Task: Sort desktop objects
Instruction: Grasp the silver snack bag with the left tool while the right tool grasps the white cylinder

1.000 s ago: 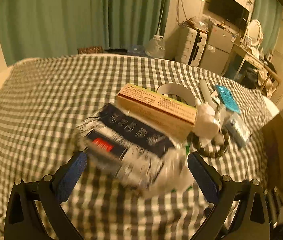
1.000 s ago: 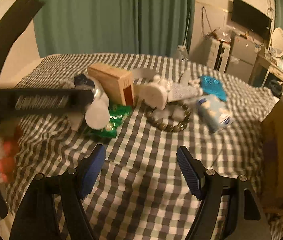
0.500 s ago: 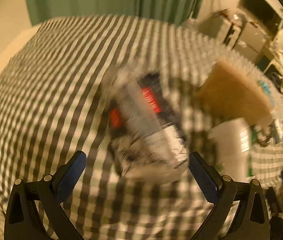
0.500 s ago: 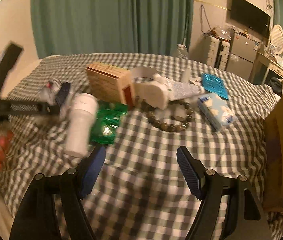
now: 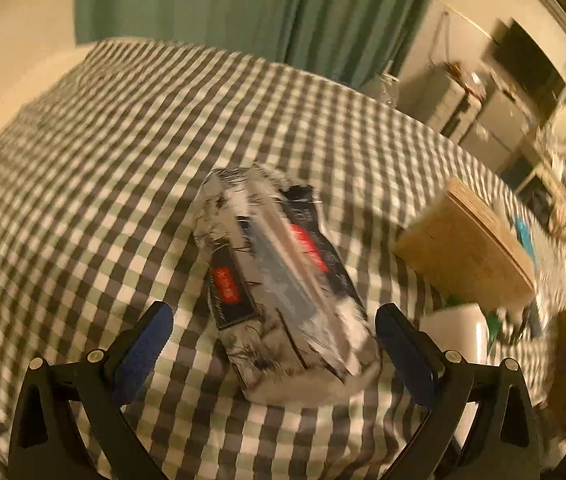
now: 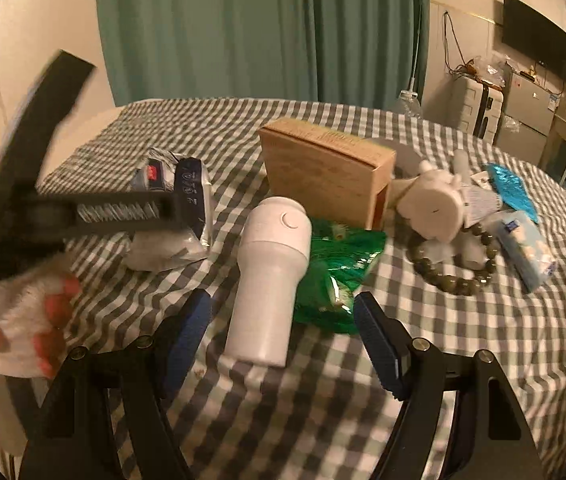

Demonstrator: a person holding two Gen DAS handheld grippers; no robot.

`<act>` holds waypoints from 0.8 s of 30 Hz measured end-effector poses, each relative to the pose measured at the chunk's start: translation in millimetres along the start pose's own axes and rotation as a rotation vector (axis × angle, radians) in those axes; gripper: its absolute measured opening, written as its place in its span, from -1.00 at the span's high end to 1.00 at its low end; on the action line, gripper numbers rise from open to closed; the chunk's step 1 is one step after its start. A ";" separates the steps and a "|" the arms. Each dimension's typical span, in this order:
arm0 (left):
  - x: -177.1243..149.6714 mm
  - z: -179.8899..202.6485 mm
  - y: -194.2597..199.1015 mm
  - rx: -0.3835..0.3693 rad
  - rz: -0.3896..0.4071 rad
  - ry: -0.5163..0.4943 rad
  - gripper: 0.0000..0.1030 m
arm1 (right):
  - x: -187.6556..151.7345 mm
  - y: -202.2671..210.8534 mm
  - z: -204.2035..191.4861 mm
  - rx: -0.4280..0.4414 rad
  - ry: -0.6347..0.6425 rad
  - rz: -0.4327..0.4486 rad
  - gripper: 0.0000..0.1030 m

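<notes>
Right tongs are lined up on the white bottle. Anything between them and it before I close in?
Nothing visible blocks it. The right tongs are open, and the white bottle lies on the checked cloth with its base already between the fingers. The green packet touches the bottle's right side, near the right finger.

My left gripper (image 5: pixel 269 338) has its blue pads (image 5: pixel 145 338) wide apart at the bottom of the frame. Between them, a little above, a silver and black plastic packet (image 5: pixel 279 276) with red labels lies on the checked cloth (image 5: pixel 103 152); the pads do not touch it. At the right a tan cardboard box (image 5: pixel 463 256) stands, and below it a white bottle (image 5: pixel 457 334). A green curtain (image 5: pixel 243 4) fills the top.
</notes>
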State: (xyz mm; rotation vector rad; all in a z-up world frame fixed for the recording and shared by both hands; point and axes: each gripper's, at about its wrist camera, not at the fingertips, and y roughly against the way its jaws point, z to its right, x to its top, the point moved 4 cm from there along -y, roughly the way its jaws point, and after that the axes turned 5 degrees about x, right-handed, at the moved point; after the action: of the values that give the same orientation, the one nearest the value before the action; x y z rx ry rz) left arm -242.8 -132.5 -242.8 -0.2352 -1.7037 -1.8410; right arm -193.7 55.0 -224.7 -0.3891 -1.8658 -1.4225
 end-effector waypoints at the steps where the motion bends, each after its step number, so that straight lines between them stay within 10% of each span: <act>1: -0.8 -5.1 -6.5 -0.003 -0.019 0.031 -1.00 | -0.6 -7.4 0.5 -0.006 -0.010 -0.016 -0.37; 6: -3.8 -4.3 -13.2 0.034 0.026 0.016 -0.88 | -2.4 -22.4 4.8 -0.016 -0.026 -0.038 0.16; 8: -6.3 3.3 -11.5 0.046 0.052 -0.044 -0.24 | -5.1 -20.2 4.0 -0.005 -0.021 -0.045 0.20; 11: -7.8 8.4 -6.4 0.013 0.073 -0.071 0.09 | -8.6 -11.9 1.1 0.002 -0.018 -0.047 0.29; 24: -40.7 19.0 49.9 -0.038 0.093 -0.110 0.34 | -26.3 66.1 -7.1 -0.035 0.006 -0.033 0.38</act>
State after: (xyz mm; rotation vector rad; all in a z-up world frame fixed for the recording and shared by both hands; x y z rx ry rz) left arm -188.5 -100.9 -219.0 -0.4308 -1.7024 -1.8230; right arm -131.3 75.8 -196.7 -0.3725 -1.8523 -1.4784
